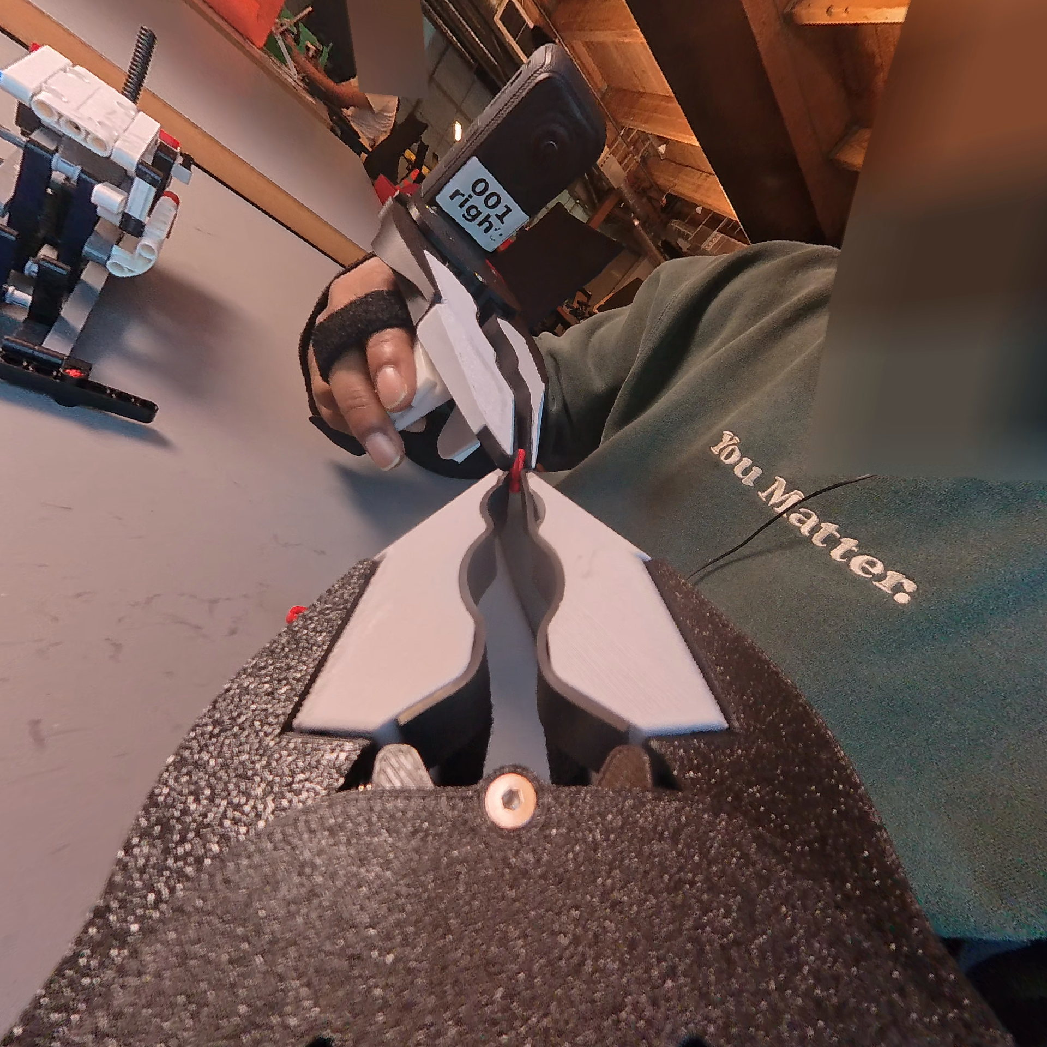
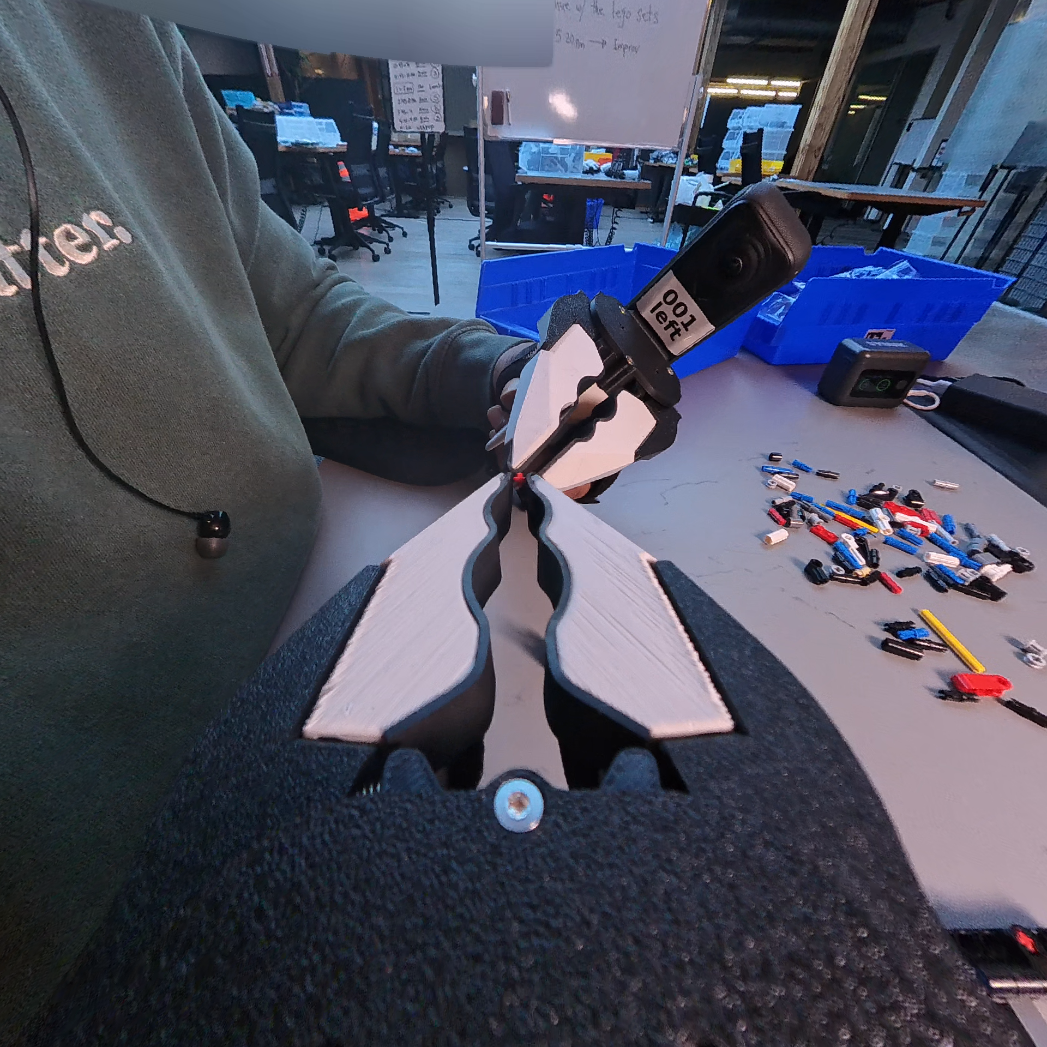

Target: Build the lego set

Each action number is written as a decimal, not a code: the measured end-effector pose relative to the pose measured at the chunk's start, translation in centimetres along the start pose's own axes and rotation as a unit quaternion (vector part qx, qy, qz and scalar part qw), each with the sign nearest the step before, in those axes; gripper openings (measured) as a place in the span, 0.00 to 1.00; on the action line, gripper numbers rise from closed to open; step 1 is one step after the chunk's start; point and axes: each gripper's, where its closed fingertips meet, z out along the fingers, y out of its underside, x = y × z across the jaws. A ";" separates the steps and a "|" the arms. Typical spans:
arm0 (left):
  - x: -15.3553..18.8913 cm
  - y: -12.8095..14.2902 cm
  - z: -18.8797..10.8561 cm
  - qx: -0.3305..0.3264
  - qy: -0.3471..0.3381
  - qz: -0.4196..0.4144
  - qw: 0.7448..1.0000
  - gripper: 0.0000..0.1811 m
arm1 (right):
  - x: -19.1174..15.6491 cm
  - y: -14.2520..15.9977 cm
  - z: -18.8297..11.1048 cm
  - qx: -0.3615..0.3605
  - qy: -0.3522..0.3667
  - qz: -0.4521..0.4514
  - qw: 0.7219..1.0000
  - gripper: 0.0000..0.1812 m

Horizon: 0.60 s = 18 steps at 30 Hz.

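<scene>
Left wrist view: the left gripper (image 1: 514,488) has its jaws drawn nearly together at the tips, pinching a small red pin (image 1: 514,468). The right gripper (image 1: 520,453) meets it tip to tip from above, its jaws pressed close on the same pin, with a hand (image 1: 362,368) in a black strap on its handle. Far off to the left of the jaws stands a white and black lego model (image 1: 85,226) on the grey table (image 1: 170,566); only this view shows it. Right of the jaws is a green sweatshirt (image 1: 793,510).

Right wrist view: the right gripper (image 2: 519,492) is narrowed at the tips around the red pin (image 2: 518,479), and the left gripper (image 2: 518,467) comes in from beyond, tips touching the pin. Well right of the jaws lies a scatter of loose lego pieces (image 2: 895,544), with blue bins (image 2: 850,306) farther back, both seen only here.
</scene>
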 end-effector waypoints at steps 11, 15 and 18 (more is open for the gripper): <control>-5.3 3.4 -2.2 -0.138 -0.233 0.102 0.957 0.16 | 3.3 4.1 -3.0 -0.119 0.050 -0.014 0.992 0.02; -8.1 5.7 -1.9 -0.231 -0.305 0.162 0.910 0.19 | 2.9 6.1 -2.3 -0.167 0.041 -0.028 0.985 0.02; -9.3 6.3 -2.0 -0.268 -0.323 0.185 0.889 0.14 | 2.4 7.3 -2.0 -0.190 0.030 -0.032 0.981 0.02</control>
